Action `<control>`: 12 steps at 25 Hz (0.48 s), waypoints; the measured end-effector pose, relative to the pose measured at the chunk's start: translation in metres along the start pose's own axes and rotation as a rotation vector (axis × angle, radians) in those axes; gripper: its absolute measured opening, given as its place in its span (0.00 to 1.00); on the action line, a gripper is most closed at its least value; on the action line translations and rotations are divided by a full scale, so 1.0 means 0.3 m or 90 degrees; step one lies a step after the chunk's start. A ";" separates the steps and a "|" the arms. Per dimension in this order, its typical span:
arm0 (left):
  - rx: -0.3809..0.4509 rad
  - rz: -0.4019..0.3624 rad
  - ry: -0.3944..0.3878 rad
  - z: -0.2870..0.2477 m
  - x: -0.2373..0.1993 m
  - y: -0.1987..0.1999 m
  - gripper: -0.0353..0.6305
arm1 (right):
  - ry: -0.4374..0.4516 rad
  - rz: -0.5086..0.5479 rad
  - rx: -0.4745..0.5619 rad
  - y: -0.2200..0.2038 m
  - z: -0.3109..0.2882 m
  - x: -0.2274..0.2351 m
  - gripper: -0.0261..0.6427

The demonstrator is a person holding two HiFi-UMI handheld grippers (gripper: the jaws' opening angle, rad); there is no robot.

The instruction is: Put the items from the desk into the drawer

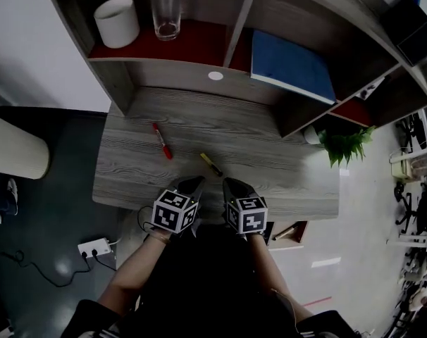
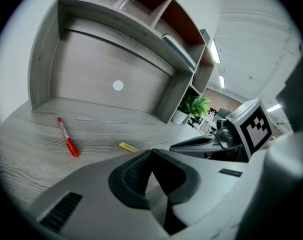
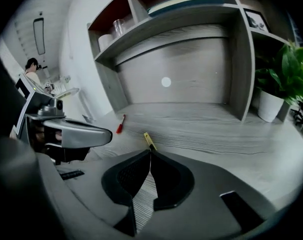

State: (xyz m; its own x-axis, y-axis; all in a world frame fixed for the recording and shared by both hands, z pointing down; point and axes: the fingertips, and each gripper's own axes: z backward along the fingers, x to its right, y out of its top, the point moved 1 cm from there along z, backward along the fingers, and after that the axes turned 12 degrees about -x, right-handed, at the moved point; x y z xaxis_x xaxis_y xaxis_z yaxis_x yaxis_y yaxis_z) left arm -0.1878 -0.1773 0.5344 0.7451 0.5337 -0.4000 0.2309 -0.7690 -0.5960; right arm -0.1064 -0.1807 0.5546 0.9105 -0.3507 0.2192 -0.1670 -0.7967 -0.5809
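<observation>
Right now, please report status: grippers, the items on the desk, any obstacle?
Left gripper and right gripper both shut, empty. Red marker and yellow pen lie on desk, untouched. Nothing between grippers and them.

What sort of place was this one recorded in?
Most likely an office workstation: a wood-grain desk with a built-in shelf unit holding a blue book and a drinking glass. There is a red marker on the desktop and a potted plant at its corner.

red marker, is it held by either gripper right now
No, the red marker lies loose on the desk, apart from the left gripper and the right gripper, both shut on nothing.
</observation>
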 end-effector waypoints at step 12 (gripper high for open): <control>-0.008 -0.023 -0.027 -0.004 -0.052 0.036 0.08 | 0.021 0.200 -0.141 0.062 -0.137 -0.032 0.21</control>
State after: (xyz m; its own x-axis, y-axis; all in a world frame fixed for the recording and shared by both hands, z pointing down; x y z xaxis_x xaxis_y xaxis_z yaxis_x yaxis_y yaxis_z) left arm -0.1962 -0.1945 0.5350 0.7089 0.5757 -0.4075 0.2658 -0.7533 -0.6016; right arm -0.1339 -0.2123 0.5738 0.7901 -0.6071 0.0850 -0.5164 -0.7339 -0.4413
